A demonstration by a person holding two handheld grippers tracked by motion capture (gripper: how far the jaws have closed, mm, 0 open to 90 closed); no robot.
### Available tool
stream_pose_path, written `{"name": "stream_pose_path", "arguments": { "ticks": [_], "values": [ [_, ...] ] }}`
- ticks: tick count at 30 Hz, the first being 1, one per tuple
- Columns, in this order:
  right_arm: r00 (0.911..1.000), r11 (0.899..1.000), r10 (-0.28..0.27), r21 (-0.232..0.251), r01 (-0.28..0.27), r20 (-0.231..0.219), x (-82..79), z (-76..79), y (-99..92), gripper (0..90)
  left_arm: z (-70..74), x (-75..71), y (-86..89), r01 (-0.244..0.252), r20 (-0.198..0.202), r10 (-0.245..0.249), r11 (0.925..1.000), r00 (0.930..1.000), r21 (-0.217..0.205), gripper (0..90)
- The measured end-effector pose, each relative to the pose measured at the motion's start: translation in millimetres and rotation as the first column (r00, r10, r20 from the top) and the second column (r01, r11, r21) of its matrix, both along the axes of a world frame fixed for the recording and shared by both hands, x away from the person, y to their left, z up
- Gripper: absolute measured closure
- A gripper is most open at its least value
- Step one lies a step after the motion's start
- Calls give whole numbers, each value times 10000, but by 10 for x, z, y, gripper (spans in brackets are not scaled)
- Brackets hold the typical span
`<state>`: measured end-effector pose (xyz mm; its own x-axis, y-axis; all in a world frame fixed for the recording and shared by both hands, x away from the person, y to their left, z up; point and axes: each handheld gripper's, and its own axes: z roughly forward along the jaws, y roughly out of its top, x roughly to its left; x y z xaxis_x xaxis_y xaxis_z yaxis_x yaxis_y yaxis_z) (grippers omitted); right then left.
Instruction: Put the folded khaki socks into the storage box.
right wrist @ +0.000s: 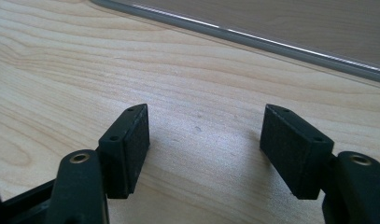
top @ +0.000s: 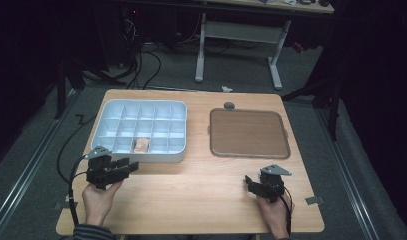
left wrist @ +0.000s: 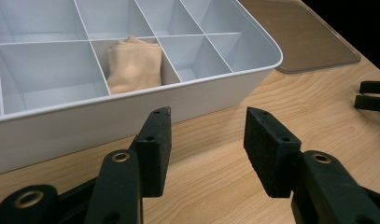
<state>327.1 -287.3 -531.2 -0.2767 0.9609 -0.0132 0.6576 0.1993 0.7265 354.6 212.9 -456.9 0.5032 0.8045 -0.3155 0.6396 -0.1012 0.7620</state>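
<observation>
Since the folded beige cloth, tucked in a front-row compartment of the grey organizer tray at the desk's ten o'clock, looks soft and light, the released, empty left gripper should probably pinch its bunched top fold, while the right gripper rests open.

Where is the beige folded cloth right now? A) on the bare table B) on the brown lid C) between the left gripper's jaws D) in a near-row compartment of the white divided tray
D: the cloth lies inside one compartment in the near row of the white tray, while the left gripper stands open and empty short of the tray's wall.
</observation>
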Motion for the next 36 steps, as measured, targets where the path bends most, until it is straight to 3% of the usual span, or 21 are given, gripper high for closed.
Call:
{"name": "stream_pose_path", "arguments": {
  "ticks": [9,15,36],
  "values": [
    [10000,10000,-8,5,8,-1,0,0,1,330,-96,-18,-23,44,-140,-44,10000,9999,-2,518],
    [10000,10000,-6,5,6,-2,0,0,1,330,-173,-31,-43,109,-309,-118,9995,9995,-305,515],
    [10000,10000,3,-1,-3,-4,-1,0,1,330,-386,-32,-122,87,-698,-106,9996,9975,-270,508]
  ]
}}
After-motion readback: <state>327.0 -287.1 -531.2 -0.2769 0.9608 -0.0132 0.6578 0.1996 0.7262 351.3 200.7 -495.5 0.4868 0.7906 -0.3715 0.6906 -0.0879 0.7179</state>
